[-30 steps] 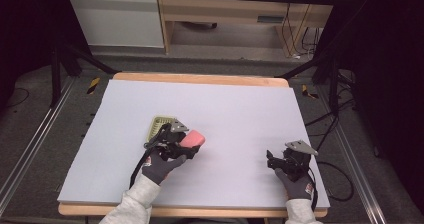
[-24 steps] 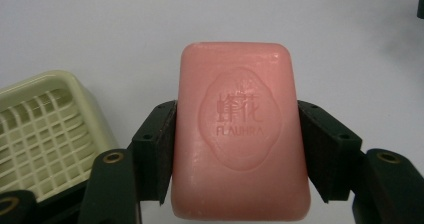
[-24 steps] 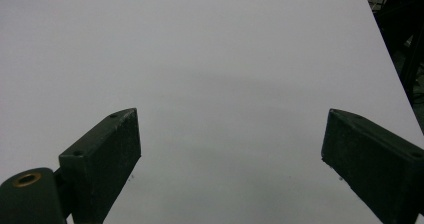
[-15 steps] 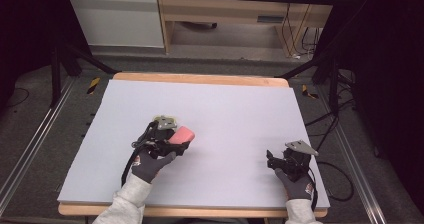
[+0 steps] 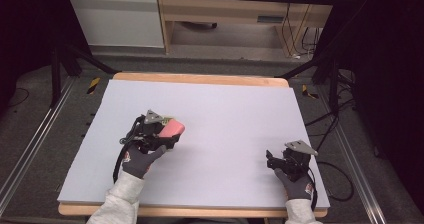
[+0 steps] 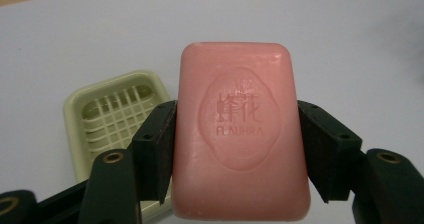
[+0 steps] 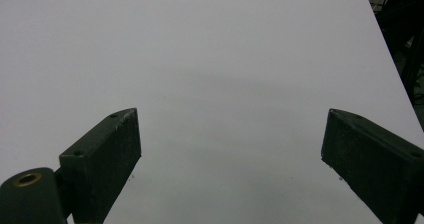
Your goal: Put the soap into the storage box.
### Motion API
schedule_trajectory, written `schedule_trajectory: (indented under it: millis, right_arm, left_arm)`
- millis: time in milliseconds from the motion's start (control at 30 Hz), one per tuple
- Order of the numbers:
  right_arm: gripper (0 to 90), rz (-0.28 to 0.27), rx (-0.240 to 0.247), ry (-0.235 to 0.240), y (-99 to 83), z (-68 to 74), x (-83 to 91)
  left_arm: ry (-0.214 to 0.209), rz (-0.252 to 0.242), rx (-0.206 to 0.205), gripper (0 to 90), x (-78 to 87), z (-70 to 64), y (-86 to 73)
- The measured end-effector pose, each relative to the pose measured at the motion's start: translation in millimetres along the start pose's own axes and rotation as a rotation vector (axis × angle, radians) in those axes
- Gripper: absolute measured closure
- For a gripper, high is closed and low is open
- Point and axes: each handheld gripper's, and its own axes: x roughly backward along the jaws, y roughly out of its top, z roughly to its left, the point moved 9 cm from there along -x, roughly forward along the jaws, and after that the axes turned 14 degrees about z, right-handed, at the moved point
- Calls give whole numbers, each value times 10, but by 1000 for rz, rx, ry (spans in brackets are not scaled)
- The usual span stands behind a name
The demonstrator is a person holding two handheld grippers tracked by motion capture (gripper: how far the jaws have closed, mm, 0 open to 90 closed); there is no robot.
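Left gripper (image 6: 235, 149) clamping pink soap bar (image 6: 240, 134) by its long sides, bar raised above white table (image 5: 230, 114), pale green soap dish (image 6: 112, 116) on table behind and beside bar, right gripper (image 7: 230, 159) jaws spread wide over bare table surface.

My left claw (image 6: 235, 149) has the soap (image 6: 239, 134) between its jaws; the dish (image 6: 117, 119) lies on the table (image 5: 230, 114) just left, under it. My right claw (image 5: 272, 160) sits well apart.
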Motion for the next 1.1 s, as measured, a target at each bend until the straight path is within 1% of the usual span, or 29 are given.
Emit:
schedule_trajectory:
  millis: [67, 167, 300, 367, 433, 800, 933, 1100]
  right_arm:
    - [92, -1, -1, -1, 1, 0, 0]
    - [92, 1, -3, 2, 0, 0, 0]
    - [92, -2, -2, 0, 2, -2, 0]
    - [92, 0, -4, 1, 0, -1, 1]
    - [92, -2, -4, 2, 2, -1, -1]
    - [91, 1, -4, -2, 9, 7, -19]
    - [91, -1, -1, 0, 12, 13, -21]
    - [90, -1, -1, -2, 14, 14, -24]
  left_arm:
    - [3, -2, 15, 371, 6, 52, 1]
    - [8, 1, 27, 371, 0, 109, -1]
    - [26, 5, 37, 371, -33, 183, -2]
    - [29, 8, 48, 371, -53, 221, -3]
    - [34, 12, 50, 371, -65, 254, -3]
    - [48, 1, 81, 371, -154, 390, 106]
    - [62, 12, 85, 371, -211, 425, 101]
    - [76, 20, 103, 371, -267, 499, 103]
